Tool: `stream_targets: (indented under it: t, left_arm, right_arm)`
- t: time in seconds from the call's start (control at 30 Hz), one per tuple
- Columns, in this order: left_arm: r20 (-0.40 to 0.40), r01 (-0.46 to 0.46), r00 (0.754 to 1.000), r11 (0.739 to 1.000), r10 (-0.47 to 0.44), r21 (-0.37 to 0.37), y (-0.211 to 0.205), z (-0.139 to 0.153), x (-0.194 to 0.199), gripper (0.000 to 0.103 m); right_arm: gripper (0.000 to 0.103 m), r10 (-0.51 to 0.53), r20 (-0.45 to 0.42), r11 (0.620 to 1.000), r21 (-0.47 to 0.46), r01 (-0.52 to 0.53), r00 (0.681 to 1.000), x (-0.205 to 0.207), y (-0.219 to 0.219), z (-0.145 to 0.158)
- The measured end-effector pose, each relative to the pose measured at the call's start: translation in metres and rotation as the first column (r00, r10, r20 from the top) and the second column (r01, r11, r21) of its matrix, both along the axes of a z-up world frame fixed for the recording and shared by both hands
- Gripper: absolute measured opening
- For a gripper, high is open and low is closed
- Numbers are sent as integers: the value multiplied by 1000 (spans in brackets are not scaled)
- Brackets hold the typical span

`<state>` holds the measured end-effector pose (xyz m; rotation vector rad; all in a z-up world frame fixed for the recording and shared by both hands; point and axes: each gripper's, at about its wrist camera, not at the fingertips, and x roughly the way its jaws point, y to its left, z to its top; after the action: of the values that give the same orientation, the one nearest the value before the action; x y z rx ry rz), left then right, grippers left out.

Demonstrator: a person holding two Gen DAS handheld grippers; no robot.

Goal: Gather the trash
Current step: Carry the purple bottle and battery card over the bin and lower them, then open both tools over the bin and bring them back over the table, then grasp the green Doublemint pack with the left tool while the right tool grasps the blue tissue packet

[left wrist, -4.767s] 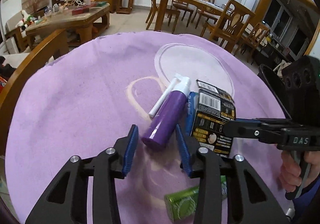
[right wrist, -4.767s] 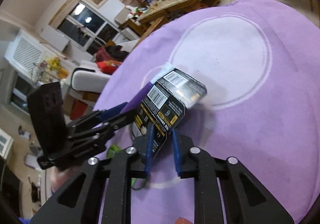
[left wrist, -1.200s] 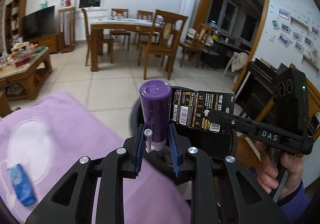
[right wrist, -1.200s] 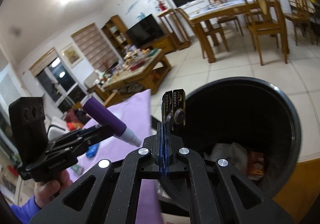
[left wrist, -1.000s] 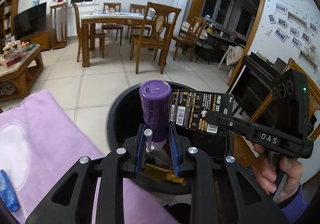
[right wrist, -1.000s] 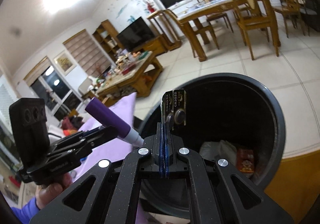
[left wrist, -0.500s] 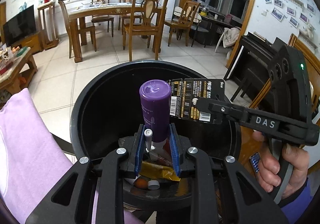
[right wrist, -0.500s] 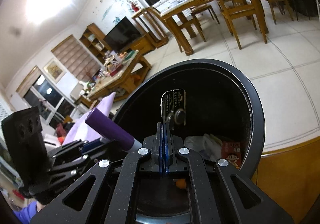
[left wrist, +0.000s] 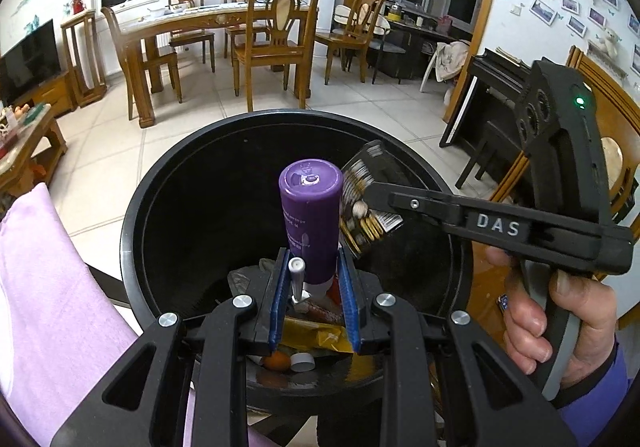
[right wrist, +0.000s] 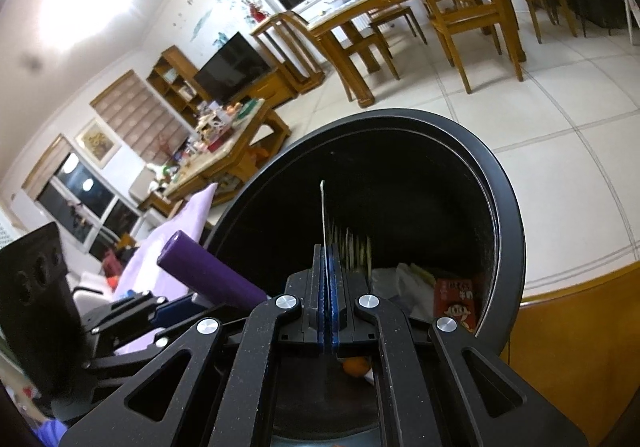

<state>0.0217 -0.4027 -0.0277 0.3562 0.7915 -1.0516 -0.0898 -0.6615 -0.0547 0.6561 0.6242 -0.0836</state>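
Left wrist view: left gripper (left wrist: 313,289) clamps the stiff, slick purple bottle (left wrist: 311,222) near its nozzle over the black bin (left wrist: 132,231), while the right gripper (left wrist: 370,193) pinches a light, floppy battery card (left wrist: 362,203) (blurred).

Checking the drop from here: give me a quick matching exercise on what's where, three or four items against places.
Items:
1. purple spray bottle
2. battery card
3. red packet
4. purple cloth

Places:
A. lying inside the black bin
B. pinched in the right gripper
C. clamped in the left gripper
D. beside the bin

Pairs: 1-C, 2-B, 3-A, 4-D
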Motion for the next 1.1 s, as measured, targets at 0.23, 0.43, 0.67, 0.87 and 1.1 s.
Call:
stream_targets:
  t: [0.23,0.43,0.67,0.87,1.1]
  left_arm:
    - [14,10,1000,1000,-10,-10,10,8,-7,27]
    - [22,-2,1000,1000,3,-23,32,20,-14,43]
    - [37,-77,996,995,79,-58,93,37,-14,65]
    - [55,-215,975,976,217,-37,177,39,1,70]
    - [61,-430,902,903,428,10,287,28,22,78]
  right_arm:
    - [30,-13,16,1000,3,13,1000,-3,4,3]
    - [33,-5,29,1000,-8,6,1000,-2,19,14]
    - [47,62,42,997,-46,-60,997,16,67,34]
    - [56,178,31,981,-86,-175,984,49,133,49]
    - [57,322,-15,938,-127,-322,946,96,229,55]
